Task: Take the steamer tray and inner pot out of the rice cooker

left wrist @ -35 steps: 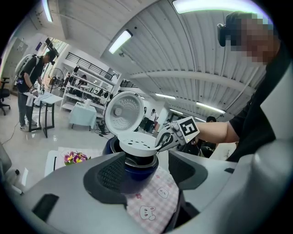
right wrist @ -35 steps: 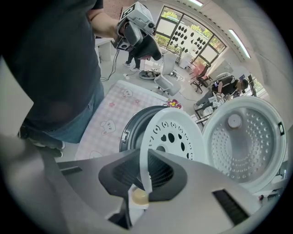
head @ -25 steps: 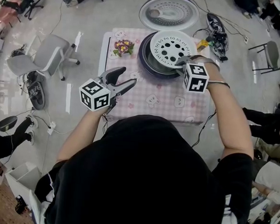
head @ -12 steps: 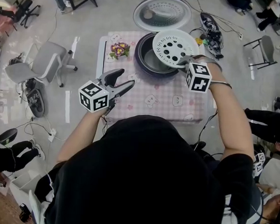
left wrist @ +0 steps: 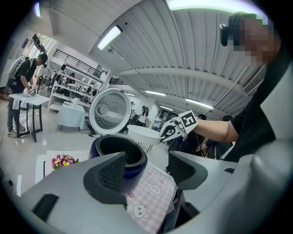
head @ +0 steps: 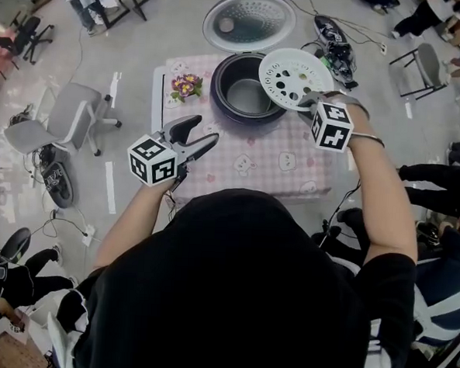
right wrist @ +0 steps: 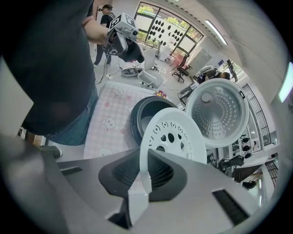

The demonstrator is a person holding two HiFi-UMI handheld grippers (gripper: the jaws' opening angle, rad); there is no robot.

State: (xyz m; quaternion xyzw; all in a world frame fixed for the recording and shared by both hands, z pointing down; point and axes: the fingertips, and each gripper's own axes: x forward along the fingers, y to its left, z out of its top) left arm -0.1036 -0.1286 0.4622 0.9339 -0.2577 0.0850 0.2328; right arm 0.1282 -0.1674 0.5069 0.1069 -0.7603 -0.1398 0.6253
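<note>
Since the inner pot is judged next to come out, its bearing from each claw is noted first.

Head view: the steamer tray [head: 296, 77] is held clear of the rice cooker [head: 222, 101], tilted, above the cooker's right rim. The right gripper [head: 305, 102] is pinched on the tray's near edge, forearm stretched forward. The inner pot [head: 247, 91] is seated in the cooker, ahead and right of the left gripper [head: 206, 131], which is spread and empty over the table [head: 278, 163].

Left gripper view: the pot's mouth is seen ahead between the parted jaws, well apart from them; the claw is held nearly level.

Right gripper view: the jaws are clamped on the tray's rim, the claw pitched steeply down, the cooker lying beyond the tray.

The left hand is judged the free one for the pot.
</note>
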